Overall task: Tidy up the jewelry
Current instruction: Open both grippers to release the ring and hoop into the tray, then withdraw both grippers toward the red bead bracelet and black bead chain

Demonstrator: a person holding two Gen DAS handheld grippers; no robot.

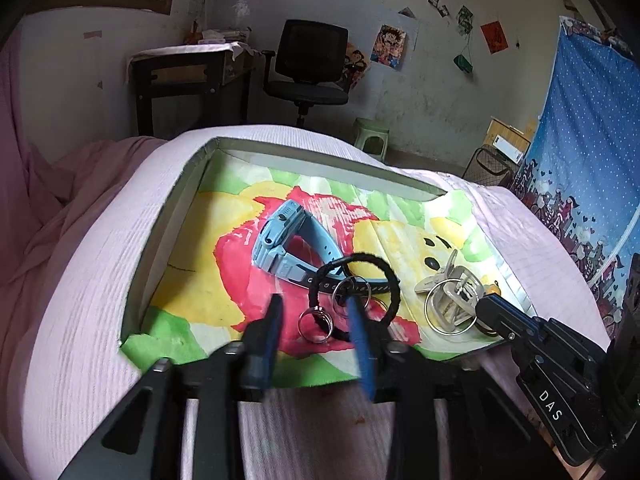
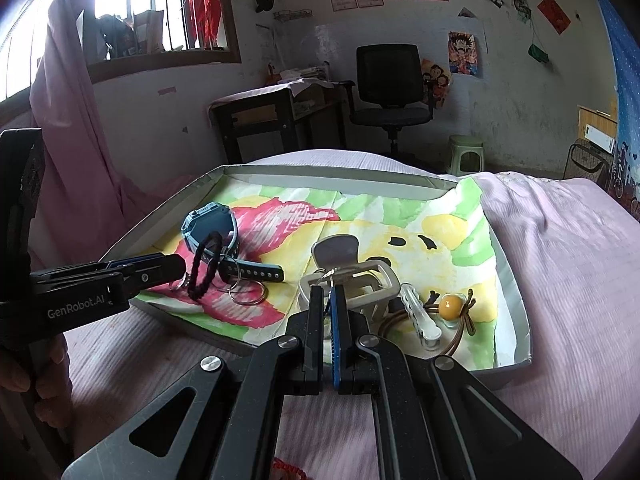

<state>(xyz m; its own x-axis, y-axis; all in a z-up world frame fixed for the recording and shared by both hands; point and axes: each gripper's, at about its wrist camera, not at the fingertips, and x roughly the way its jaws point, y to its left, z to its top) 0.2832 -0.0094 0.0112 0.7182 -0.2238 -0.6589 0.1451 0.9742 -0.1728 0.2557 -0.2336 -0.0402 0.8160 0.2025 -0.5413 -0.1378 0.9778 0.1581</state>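
Note:
A shallow grey tray (image 1: 160,240) lined with a painted paper lies on the pink bed. In it are a blue watch (image 1: 280,240), a black braided band (image 1: 394,292) and small silver rings (image 1: 316,325). My left gripper (image 1: 315,304) is open over them, with one silver ring lying between its fingers, untouched. To the right, my right gripper (image 2: 327,292) is shut on a thin large silver ring (image 1: 430,322) that circles a beige hair claw (image 2: 360,276). From the right wrist view, the left gripper (image 2: 180,268) reaches in beside the watch (image 2: 212,224) and band (image 2: 200,272).
A white clip (image 2: 420,316) and a brown tie with a yellow bead (image 2: 450,304) lie at the tray's near right corner. Tray wall (image 2: 516,280) rises on the right. Pink bedding (image 2: 560,280) surrounds the tray. An office chair (image 2: 388,80), desk and green stool stand beyond.

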